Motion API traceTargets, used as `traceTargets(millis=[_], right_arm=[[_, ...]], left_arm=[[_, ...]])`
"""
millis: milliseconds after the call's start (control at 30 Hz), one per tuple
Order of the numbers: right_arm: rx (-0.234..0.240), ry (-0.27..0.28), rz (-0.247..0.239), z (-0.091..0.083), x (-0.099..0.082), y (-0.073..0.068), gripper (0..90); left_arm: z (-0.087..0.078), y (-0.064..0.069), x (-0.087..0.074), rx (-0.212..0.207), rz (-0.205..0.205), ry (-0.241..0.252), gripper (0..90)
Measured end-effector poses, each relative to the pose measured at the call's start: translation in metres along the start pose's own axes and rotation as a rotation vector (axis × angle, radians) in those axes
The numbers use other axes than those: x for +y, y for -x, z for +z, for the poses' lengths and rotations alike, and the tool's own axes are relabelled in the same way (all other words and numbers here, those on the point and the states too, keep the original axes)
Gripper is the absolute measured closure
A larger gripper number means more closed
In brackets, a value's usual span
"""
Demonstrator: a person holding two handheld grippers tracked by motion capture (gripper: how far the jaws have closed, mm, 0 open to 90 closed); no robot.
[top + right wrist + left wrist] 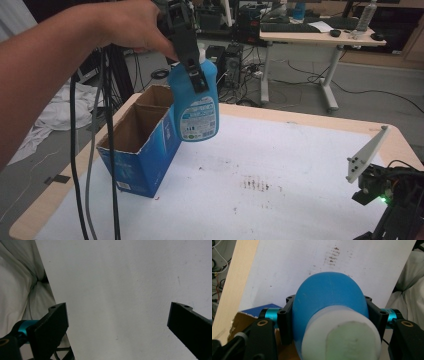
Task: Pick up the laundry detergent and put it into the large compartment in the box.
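Note:
A blue plastic bottle [196, 107] with a white cap and a printed label hangs in the air, just right of an open blue cardboard box [142, 145]. My left gripper [192, 70] comes down from above and is shut on the bottle's upper body. In the left gripper view the bottle [328, 300] fills the gap between the two black jaws, its white cap nearest the camera, and both jaws press on its sides. My right gripper [385, 192] rests at the table's front right corner. Its jaws stand wide apart over the white table cover [120, 290], nothing between them.
The box stands on the left part of the white-covered table [280, 160], its top flaps open. Dark smudges [257, 184] mark the cover near the middle. Cables [92, 165] trail down at the left. A desk [320, 35] and floor cables lie beyond the table.

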State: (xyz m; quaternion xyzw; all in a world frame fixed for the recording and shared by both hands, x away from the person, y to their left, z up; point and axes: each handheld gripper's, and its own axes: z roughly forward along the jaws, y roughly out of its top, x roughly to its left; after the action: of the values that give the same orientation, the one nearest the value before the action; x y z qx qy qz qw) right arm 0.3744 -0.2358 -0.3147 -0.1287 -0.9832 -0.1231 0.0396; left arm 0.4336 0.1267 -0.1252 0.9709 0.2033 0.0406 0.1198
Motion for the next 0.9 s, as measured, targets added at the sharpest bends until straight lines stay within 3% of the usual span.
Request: traceTargets(millis=[467,900], right_arm=[[0.0,0.001,0.003,-0.002,0.001,-0.001,2.6],[0.003,0.009,0.008,-0.003,-0.001,0.0,2.5]], left_arm=[[-0.032,-0.005,-0.032,0.017,-0.052,0.013,37.6],[-0.05,-0.011,-0.062,0.052,-0.092,0.005,37.7]])
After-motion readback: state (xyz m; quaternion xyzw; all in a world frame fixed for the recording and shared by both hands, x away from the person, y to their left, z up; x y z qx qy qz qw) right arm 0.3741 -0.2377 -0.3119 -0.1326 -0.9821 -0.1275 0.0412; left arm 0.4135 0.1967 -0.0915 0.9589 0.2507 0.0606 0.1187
